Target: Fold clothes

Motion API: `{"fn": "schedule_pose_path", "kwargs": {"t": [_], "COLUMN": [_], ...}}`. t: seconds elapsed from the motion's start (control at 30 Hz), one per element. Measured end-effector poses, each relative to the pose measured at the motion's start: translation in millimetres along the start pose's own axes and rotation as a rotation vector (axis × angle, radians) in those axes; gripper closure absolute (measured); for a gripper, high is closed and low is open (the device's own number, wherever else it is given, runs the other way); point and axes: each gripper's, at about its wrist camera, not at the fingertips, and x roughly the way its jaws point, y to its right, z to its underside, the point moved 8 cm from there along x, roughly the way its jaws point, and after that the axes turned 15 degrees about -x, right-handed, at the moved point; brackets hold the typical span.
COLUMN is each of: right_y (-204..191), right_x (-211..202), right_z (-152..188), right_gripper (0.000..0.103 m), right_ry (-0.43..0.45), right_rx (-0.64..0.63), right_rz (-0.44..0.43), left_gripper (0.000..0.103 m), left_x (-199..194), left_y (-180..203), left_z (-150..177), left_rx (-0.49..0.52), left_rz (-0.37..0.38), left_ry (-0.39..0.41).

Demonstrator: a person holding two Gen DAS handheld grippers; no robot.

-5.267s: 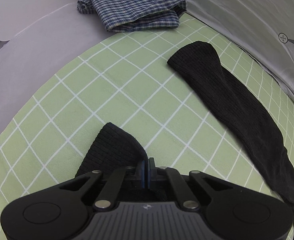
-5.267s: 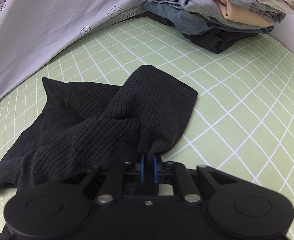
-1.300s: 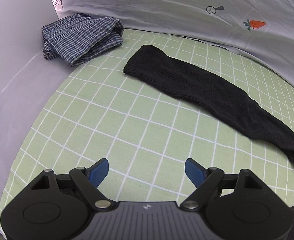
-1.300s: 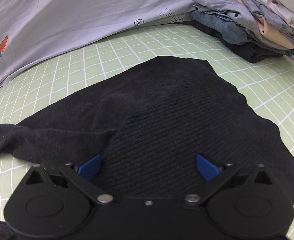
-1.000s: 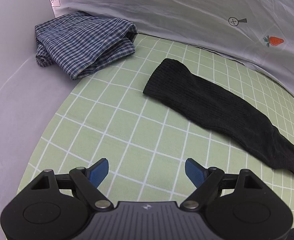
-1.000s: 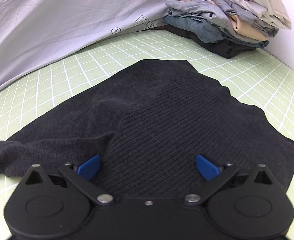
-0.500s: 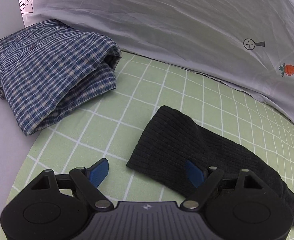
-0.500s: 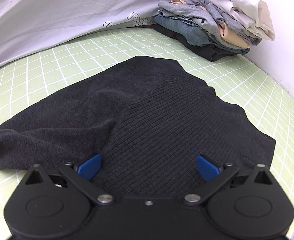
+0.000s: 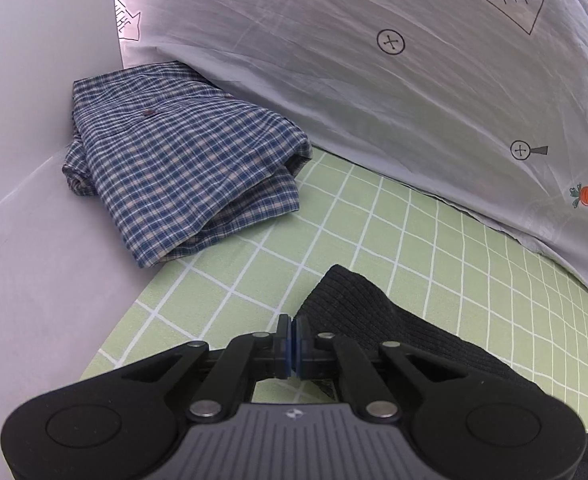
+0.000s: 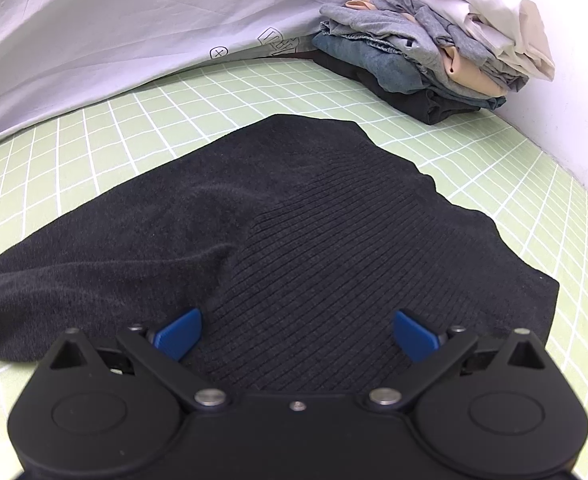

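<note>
A black ribbed sweater lies spread on the green checked sheet. Its long sleeve runs in from the right in the left wrist view and ends in a ribbed cuff. My left gripper is shut, its blue pads pinched together on the near left corner of that cuff. My right gripper hangs open just above the sweater's ribbed body. Its blue fingertips stand wide apart with only flat fabric below them.
A folded blue plaid shirt lies at the far left, half on pale grey cloth. A grey printed sheet rises along the back. A stack of folded clothes sits at the far right against a white wall.
The left gripper moved forward along the sleeve to its cuff and went from wide open to shut on the cuff's corner. The right gripper stayed open over the sweater, hardly moving.
</note>
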Motion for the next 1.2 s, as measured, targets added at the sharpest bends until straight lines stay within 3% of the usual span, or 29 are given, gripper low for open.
{"fn": "schedule_pose_path", "kwargs": {"t": [0.2, 0.4, 0.5, 0.6, 0.77, 0.9, 1.03, 1.1, 1.2], "right_y": [3.8, 7.0, 8.0, 7.4, 6.1, 5.9, 5.7, 5.5, 7.8], "right_x": [1.2, 3.3, 3.9, 3.2, 0.5, -0.6, -0.5, -0.9, -0.9], "right_z": [1.4, -1.1, -1.6, -0.8, -0.2, 2.4, 2.7, 2.4, 2.8], "right_gripper": [0.0, 0.0, 0.0, 0.0, 0.0, 0.0, 0.0, 0.0, 0.0], "right_ry": [0.01, 0.005, 0.004, 0.003, -0.001, -0.002, -0.002, 0.0, -0.001], "right_rx": [0.004, -0.011, -0.016, -0.018, -0.039, -0.038, -0.04, -0.047, -0.049], "right_rz": [-0.024, -0.041, -0.043, -0.04, -0.039, -0.04, -0.043, -0.044, -0.052], "left_gripper": [0.101, 0.1, 0.1, 0.093, 0.082, 0.061, 0.06, 0.06, 0.058], "left_x": [-34.4, -26.2, -29.9, -32.8, -42.7, -45.8, -26.2, -15.2, -9.0], "left_y": [-44.6, -96.3, -101.4, -102.6, -100.3, -76.7, -65.8, -74.0, -88.6], "left_z": [15.9, 62.5, 68.7, 68.1, 56.3, 50.1, 53.6, 54.8, 50.1], "left_rx": [-0.02, -0.044, -0.04, -0.023, -0.095, -0.038, 0.036, 0.026, -0.028], "left_rz": [-0.101, -0.222, -0.219, -0.238, -0.126, -0.012, -0.081, -0.151, -0.138], "left_ry": [-0.012, -0.133, -0.121, -0.116, -0.11, -0.096, -0.091, -0.094, -0.078]}}
